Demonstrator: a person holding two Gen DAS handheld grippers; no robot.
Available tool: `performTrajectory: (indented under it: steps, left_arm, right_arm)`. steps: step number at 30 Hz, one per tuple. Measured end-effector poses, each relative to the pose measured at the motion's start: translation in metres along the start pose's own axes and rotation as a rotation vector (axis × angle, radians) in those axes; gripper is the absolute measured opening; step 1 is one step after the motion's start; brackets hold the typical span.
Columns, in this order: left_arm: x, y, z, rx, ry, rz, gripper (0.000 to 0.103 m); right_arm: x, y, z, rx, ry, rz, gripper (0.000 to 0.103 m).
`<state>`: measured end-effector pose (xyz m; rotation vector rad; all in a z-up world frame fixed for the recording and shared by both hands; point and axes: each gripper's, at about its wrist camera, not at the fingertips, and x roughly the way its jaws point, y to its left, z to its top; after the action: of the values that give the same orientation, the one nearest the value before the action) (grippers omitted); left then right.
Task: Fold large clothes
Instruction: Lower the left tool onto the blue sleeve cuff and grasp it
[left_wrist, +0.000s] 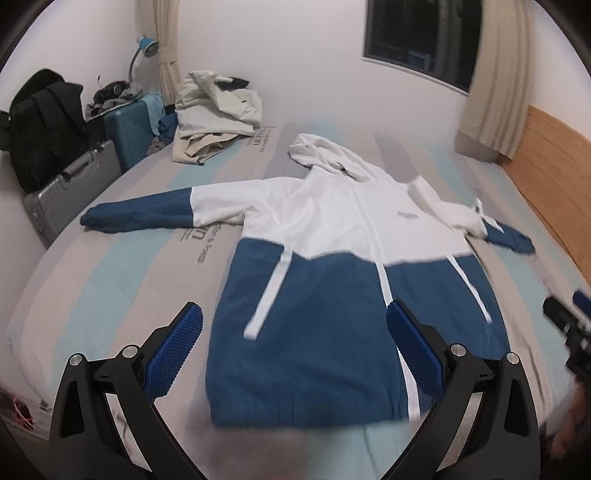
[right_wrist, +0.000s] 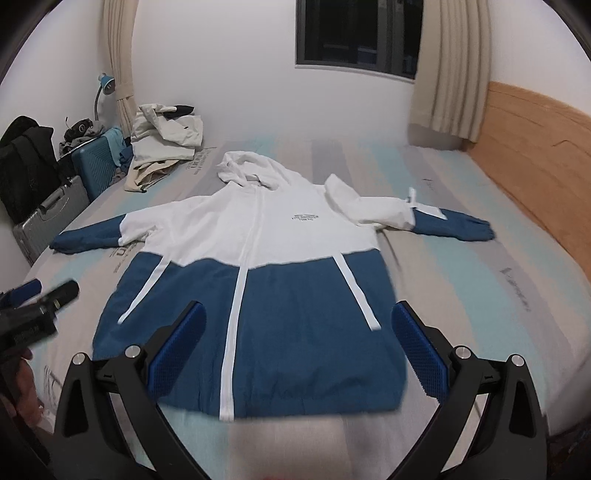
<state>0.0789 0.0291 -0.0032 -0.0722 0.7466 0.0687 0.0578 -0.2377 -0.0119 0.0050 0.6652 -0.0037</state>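
Note:
A white and blue hooded jacket (left_wrist: 332, 266) (right_wrist: 258, 280) lies flat and front up on the bed, hood towards the far wall. Its left sleeve (left_wrist: 147, 214) stretches straight out. Its right sleeve (right_wrist: 424, 218) is bunched near the shoulder, blue cuff pointing at the headboard. My left gripper (left_wrist: 295, 350) hovers open above the hem, blue pads wide apart and holding nothing. My right gripper (right_wrist: 299, 350) hovers open over the hem's right half, also holding nothing. Each gripper shows at the edge of the other's view (left_wrist: 569, 325) (right_wrist: 37, 306).
The striped mattress (left_wrist: 110, 280) (right_wrist: 480, 295) fills both views. A heap of beige clothes (left_wrist: 218, 114) (right_wrist: 166, 144) lies at its far left corner. Beside the bed stand a teal suitcase (left_wrist: 129, 129), a silver case (left_wrist: 70, 192) and a black backpack (left_wrist: 40, 125). A wooden headboard (right_wrist: 535, 147) runs along the right.

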Motion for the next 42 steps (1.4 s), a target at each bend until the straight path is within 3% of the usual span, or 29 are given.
performTrajectory:
  steps: [6,11,14,21,25,33,36,42]
  left_arm:
    - [0.042,-0.013,0.062,0.047,0.029,0.027,0.097]
    - [0.073,-0.017,0.106,0.019,0.071,0.031,0.097]
    - [0.084,-0.016,0.128,0.033,0.055,0.056,0.097]
    - [0.136,0.02,0.177,-0.035,0.114,0.062,0.097]
    - [0.184,0.046,0.201,-0.053,0.144,0.056,0.097]
    - [0.253,0.094,0.215,-0.116,0.147,0.09,0.097]
    - [0.277,0.12,0.213,-0.14,0.123,0.153,0.097]
    - [0.312,0.206,0.194,-0.19,0.125,0.31,0.097]
  right_arm:
    - [0.055,-0.001,0.057,-0.004,0.074,0.008,0.094]
    - [0.088,-0.007,0.107,-0.011,0.126,0.002,0.094]
    - [0.109,-0.008,0.133,-0.04,0.13,0.0,0.095]
    - [0.172,0.002,0.181,-0.086,0.169,-0.043,0.095]
    - [0.213,0.016,0.202,-0.089,0.19,-0.062,0.095]
    - [0.271,0.034,0.219,-0.133,0.185,-0.127,0.095]
    - [0.292,0.034,0.222,-0.154,0.166,-0.11,0.095]
    - [0.342,0.032,0.221,-0.228,0.166,-0.1,0.095]
